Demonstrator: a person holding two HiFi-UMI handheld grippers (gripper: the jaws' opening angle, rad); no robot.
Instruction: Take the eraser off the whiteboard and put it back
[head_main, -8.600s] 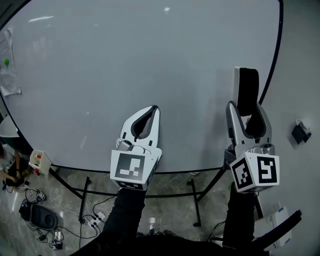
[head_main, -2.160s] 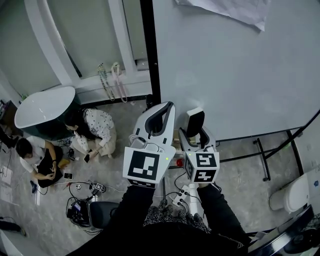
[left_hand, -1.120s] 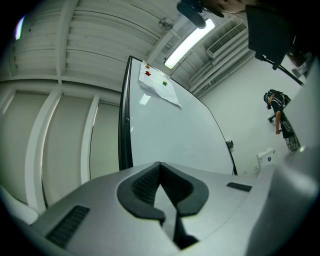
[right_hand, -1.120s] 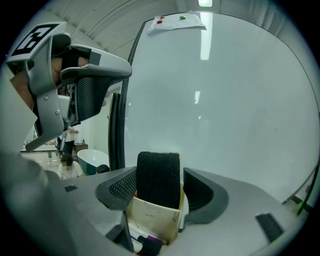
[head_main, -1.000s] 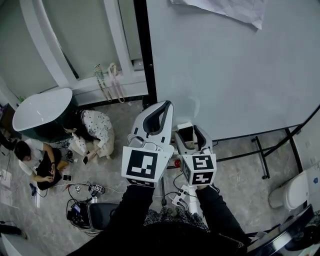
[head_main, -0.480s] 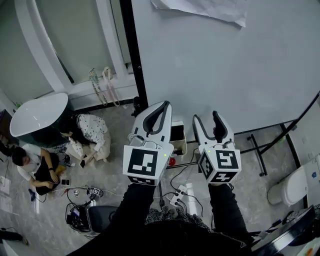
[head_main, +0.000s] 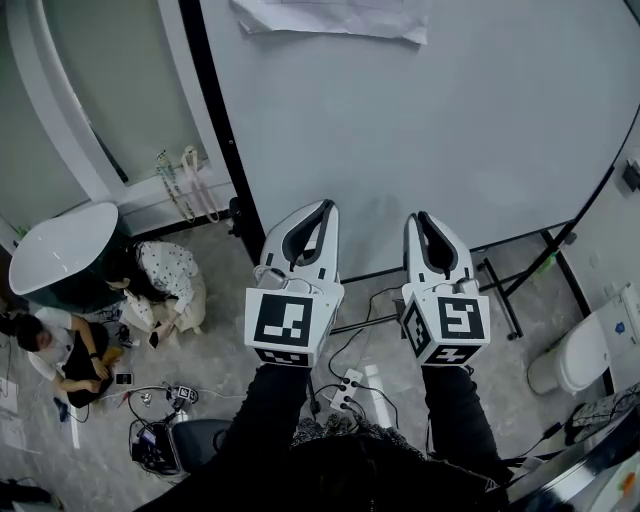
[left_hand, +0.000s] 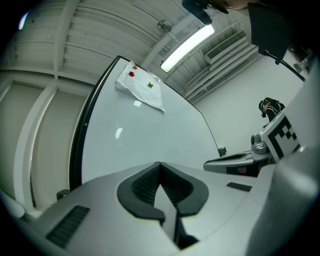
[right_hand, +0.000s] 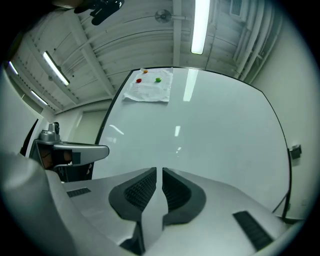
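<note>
The whiteboard (head_main: 420, 100) fills the upper right of the head view, with a paper sheet (head_main: 330, 18) stuck near its top. Both grippers hang side by side in front of its lower left part. My left gripper (head_main: 322, 207) is shut and empty; its pads meet in the left gripper view (left_hand: 160, 165). My right gripper (head_main: 415, 218) is closing. A thin slit remains between its pads in the right gripper view (right_hand: 159, 171), and nothing is in it. No view shows the eraser.
Two people (head_main: 165, 280) sit on the floor at left beside a white round basin (head_main: 60, 245). Cables and a power strip (head_main: 345, 385) lie under my arms. The board's stand legs (head_main: 500, 290) and a white fixture (head_main: 580, 350) are at right.
The right gripper let go of the eraser down near the floor, rose to the left gripper's level and drew its jaws nearly together. The view has swung right along the board.
</note>
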